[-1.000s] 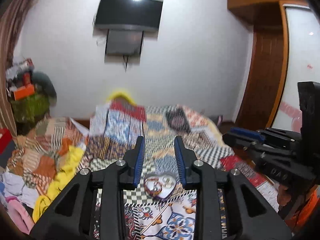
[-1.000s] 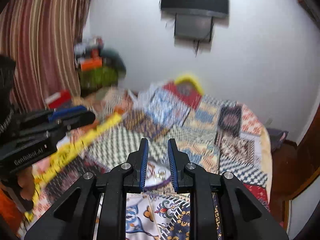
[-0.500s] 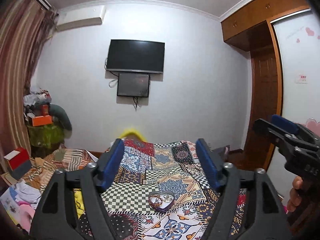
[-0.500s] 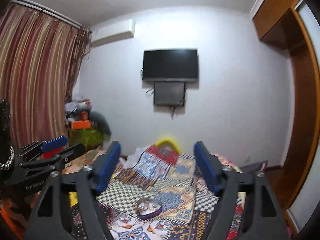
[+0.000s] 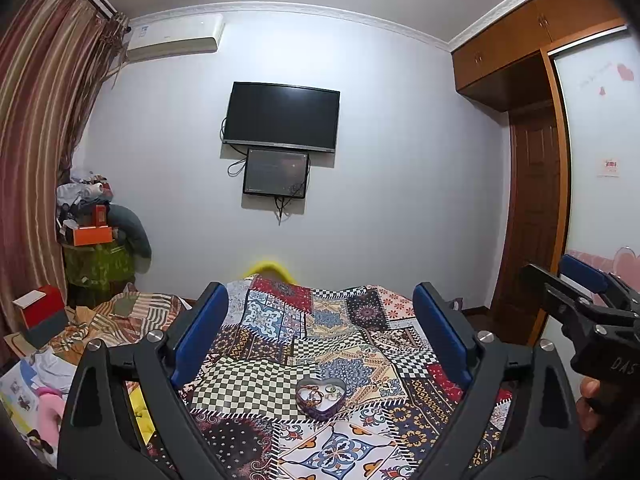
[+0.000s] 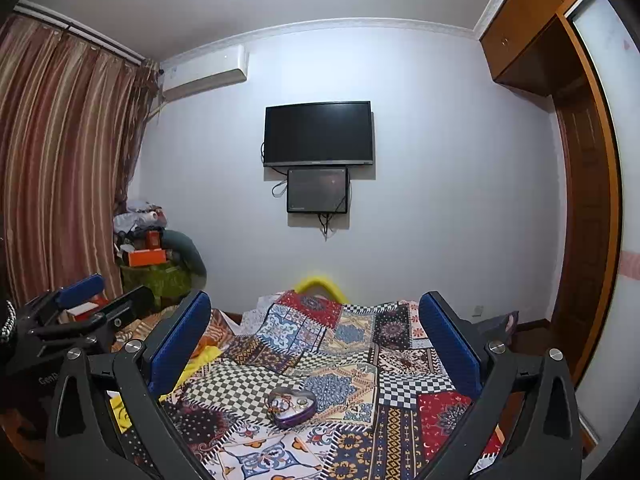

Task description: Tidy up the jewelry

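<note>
Low in frame center, your heart-shaped tin (image 5: 320,396) sits on the bed (image 5: 352,336), quilt open all round; both tools, left tool (image 5: 320,336) and right tool (image 6: 316,344), have just spread wide, empty.

Both wrist cameras look level down the patchwork bed (image 5: 344,344) toward the far wall's television (image 5: 282,118), left view from slightly left, right view from slightly right, sharing the bed's middle and heart-shaped box (image 6: 292,402).
</note>
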### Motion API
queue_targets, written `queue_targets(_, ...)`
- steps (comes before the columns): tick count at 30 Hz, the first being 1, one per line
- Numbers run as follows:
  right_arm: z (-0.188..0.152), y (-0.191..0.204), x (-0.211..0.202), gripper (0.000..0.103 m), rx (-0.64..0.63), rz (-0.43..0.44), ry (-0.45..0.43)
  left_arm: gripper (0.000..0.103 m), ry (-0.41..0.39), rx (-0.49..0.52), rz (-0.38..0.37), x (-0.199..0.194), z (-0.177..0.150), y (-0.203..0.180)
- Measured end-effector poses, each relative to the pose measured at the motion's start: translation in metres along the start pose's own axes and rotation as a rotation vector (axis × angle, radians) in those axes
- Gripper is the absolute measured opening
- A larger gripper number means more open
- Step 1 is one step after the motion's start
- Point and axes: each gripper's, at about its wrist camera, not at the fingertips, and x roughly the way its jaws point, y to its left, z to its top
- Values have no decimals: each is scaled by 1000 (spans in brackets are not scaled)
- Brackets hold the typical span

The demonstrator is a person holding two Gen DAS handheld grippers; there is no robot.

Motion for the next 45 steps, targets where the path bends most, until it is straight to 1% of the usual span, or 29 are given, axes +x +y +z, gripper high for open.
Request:
queue_targets(8, -10, -5, -6, 103, 2, 10, 23, 94, 16, 8, -1, 2, -5, -3)
queue_targets(17, -10, -7, -6, 103, 8, 17, 44, 94, 29, 12, -3, 7, -7, -1)
queue_targets(21, -10, -8, -6, 103, 13, 17, 51, 94, 40, 5, -18, 10, -8, 2)
queue_targets(33, -9, -12, -4, 103, 29, 25, 77, 94, 52, 17, -19, 15, -13, -1)
queue_targets(45, -10, -14, -5, 103, 35, 21, 77, 94, 57, 6, -25, 18, -14, 1)
